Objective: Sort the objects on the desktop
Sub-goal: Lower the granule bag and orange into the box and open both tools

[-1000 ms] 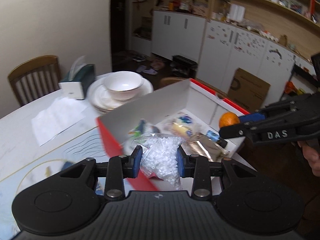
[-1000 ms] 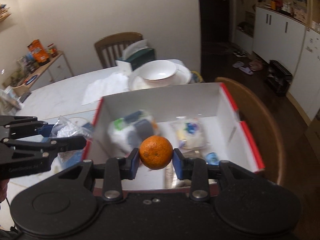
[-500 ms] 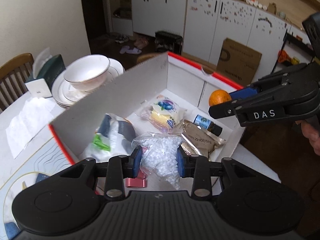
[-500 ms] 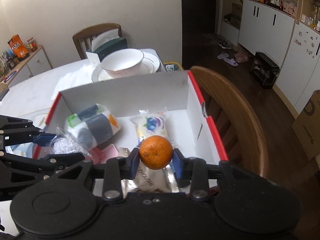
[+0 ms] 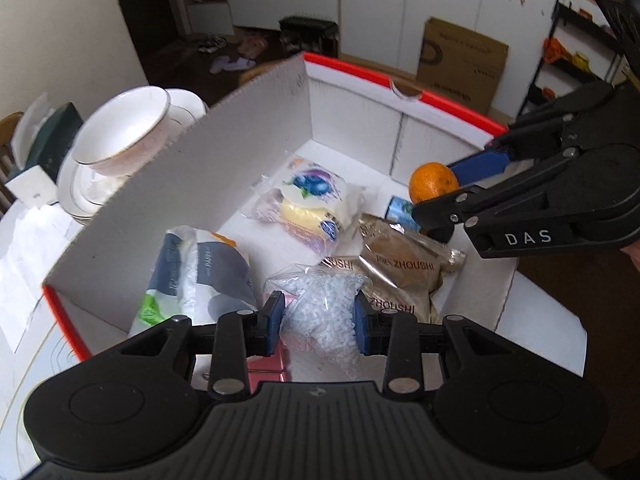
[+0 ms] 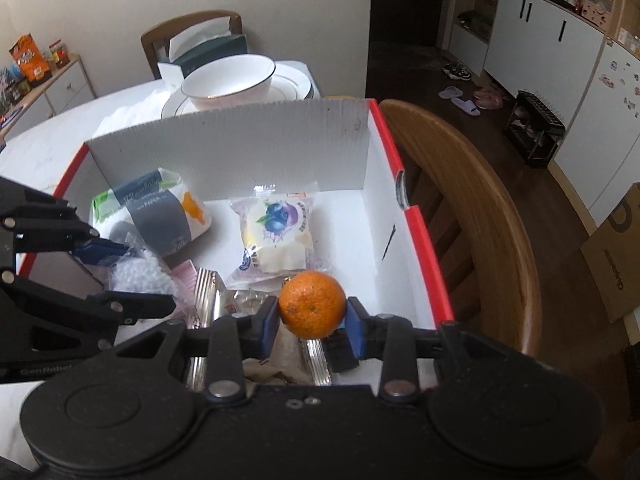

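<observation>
Orange tangerine [image 6: 312,305] clamped in right tool [image 6: 312,322].

"DAS" on right gripper [image 5: 436,200] — "ZHOUSHI" on foil pouch [image 5: 404,268].

- The left gripper [image 5: 318,322] points steeply down, and its blue pads press on both sides of a bag of white beads [image 5: 320,304].
- The right gripper [image 6: 312,320] also tilts down, with its jaws closed on an orange [image 6: 312,305].
- The two grippers are side by side, near each other.
</observation>
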`<state>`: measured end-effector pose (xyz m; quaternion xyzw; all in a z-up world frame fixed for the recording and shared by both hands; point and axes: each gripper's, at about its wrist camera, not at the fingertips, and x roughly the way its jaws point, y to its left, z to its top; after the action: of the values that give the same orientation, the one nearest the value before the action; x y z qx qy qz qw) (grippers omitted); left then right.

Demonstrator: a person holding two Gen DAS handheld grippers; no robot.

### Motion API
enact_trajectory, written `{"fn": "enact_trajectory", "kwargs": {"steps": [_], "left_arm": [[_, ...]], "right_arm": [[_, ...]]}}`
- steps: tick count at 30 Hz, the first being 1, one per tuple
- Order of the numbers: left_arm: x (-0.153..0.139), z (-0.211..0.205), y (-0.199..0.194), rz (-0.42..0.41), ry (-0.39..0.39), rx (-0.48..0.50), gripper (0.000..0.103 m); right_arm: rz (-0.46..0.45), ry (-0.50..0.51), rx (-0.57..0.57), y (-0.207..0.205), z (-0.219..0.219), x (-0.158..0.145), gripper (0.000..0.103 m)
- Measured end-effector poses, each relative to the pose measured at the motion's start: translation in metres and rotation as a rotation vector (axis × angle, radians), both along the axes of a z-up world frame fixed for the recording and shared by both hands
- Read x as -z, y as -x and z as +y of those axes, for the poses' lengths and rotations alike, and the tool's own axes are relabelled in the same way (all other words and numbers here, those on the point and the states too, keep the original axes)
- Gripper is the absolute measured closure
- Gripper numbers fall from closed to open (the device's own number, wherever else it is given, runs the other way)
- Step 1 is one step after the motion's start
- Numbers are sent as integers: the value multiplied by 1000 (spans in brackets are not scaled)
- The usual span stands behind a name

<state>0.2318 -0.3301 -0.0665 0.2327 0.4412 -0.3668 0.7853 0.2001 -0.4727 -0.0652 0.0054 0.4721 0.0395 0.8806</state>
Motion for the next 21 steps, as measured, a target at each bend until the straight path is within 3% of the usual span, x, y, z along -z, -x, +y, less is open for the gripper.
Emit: {"fn": "enact_trajectory", "kwargs": {"steps": [4,8,14,21], "left_arm": [[8,-7,0,-4,-51,52,70],[17,-5,-9,56,-78,50,70],[25,1,-16,133,-79,46,68],[26,1,-18,153,-78,46,68]], "right_arm": [[32,5,-13,-4,2,6,69],[65,-11,-45,-9,7,10,69],[102,-11,-49,-13,9,16,69],[106,0,-52,-14,11,19,67]]}}
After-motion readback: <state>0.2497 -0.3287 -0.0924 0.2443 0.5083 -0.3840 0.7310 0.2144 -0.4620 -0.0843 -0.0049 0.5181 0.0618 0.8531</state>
